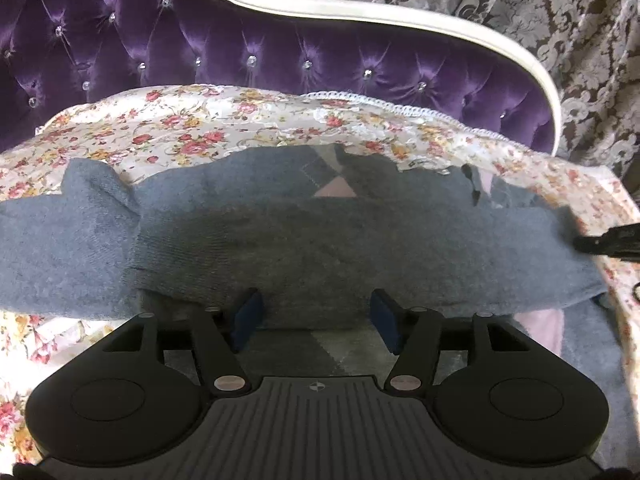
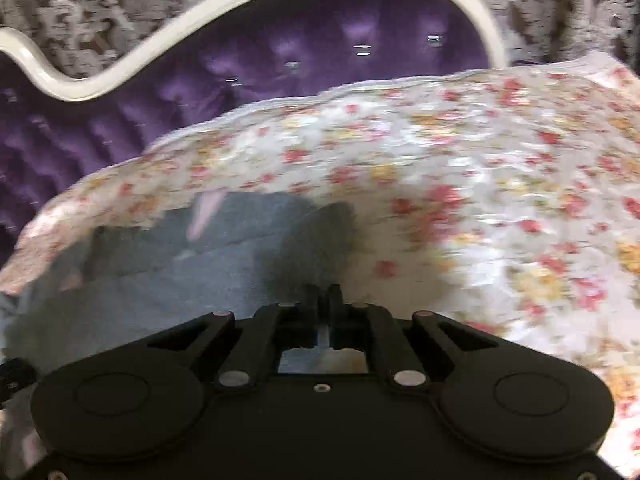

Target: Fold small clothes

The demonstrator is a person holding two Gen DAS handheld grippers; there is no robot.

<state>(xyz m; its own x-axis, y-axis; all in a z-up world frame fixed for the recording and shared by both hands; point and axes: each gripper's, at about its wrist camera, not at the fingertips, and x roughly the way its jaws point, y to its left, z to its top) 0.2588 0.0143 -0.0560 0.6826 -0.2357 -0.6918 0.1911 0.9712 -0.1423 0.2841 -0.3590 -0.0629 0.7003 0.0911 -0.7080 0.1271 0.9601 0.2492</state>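
Observation:
A small grey knit sweater (image 1: 280, 236) with a pink and grey argyle pattern lies on the floral bedspread (image 1: 180, 128), a sleeve folded across its body from left to right. My left gripper (image 1: 316, 312) is open, its blue pads (image 1: 248, 316) just above the sweater's near part, holding nothing. My right gripper (image 2: 324, 292) has its fingers closed together at the edge of the sweater (image 2: 180, 264); the view is blurred and cloth between the fingertips cannot be made out. The right gripper's tip also shows in the left wrist view (image 1: 608, 240) at the sleeve's right end.
A purple tufted headboard (image 1: 240, 48) with a cream frame (image 1: 400, 20) stands behind the bed. Patterned lace curtains (image 1: 580, 40) hang beyond it. The bedspread's lace edge (image 1: 380, 104) runs along the far side.

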